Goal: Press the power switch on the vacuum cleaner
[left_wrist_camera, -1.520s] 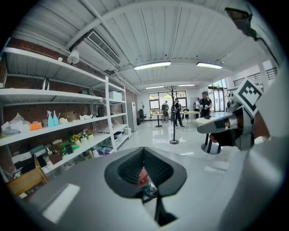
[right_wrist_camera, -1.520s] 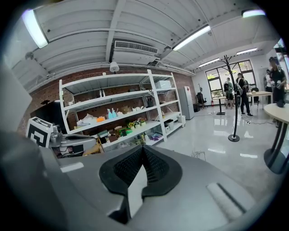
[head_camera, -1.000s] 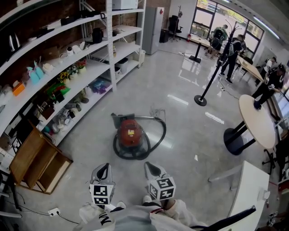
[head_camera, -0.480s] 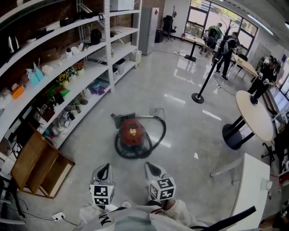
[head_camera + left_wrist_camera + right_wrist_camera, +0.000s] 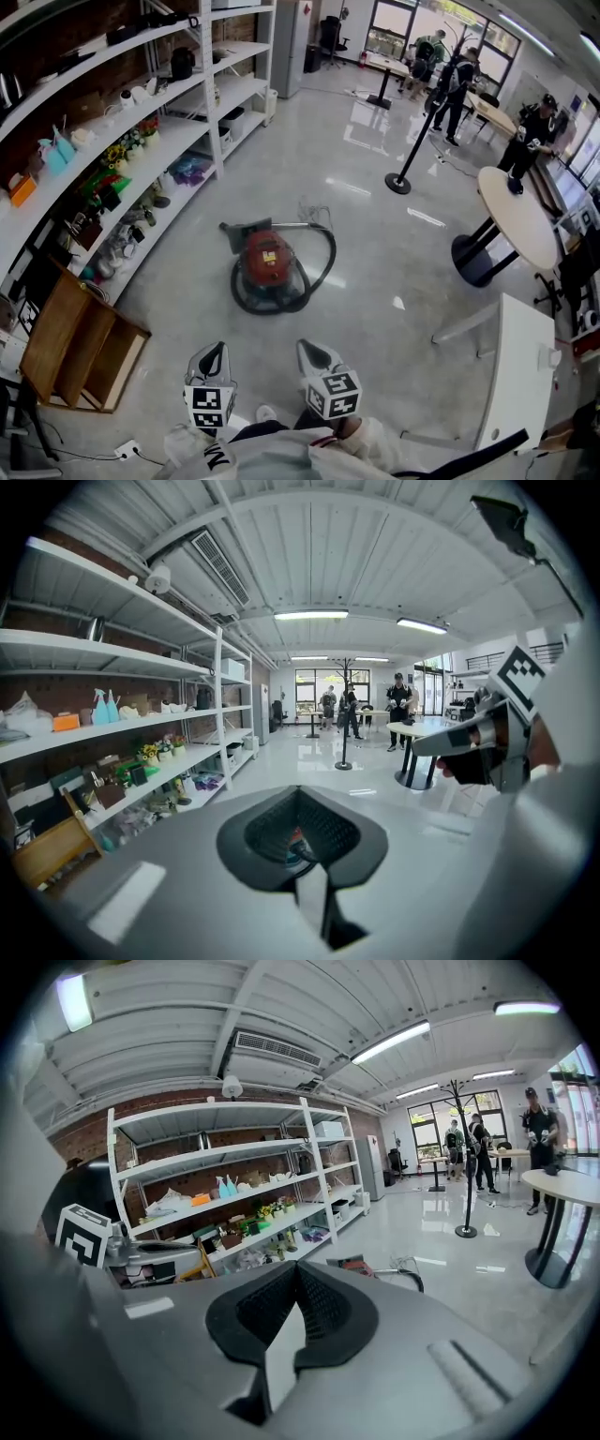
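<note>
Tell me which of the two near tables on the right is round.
The pedestal table, the farther one, standing on a black base. The nearer white table is rectangular.

The left gripper [image 5: 215, 351] and right gripper [image 5: 311, 349] were pale grey shells with black ribbed pads [image 5: 267, 829] lining the jaws. Each carried a white cube [image 5: 210, 405] printed with black square markers. The sleeves [image 5: 370, 441] were off-white, one with a dark mark.
</note>
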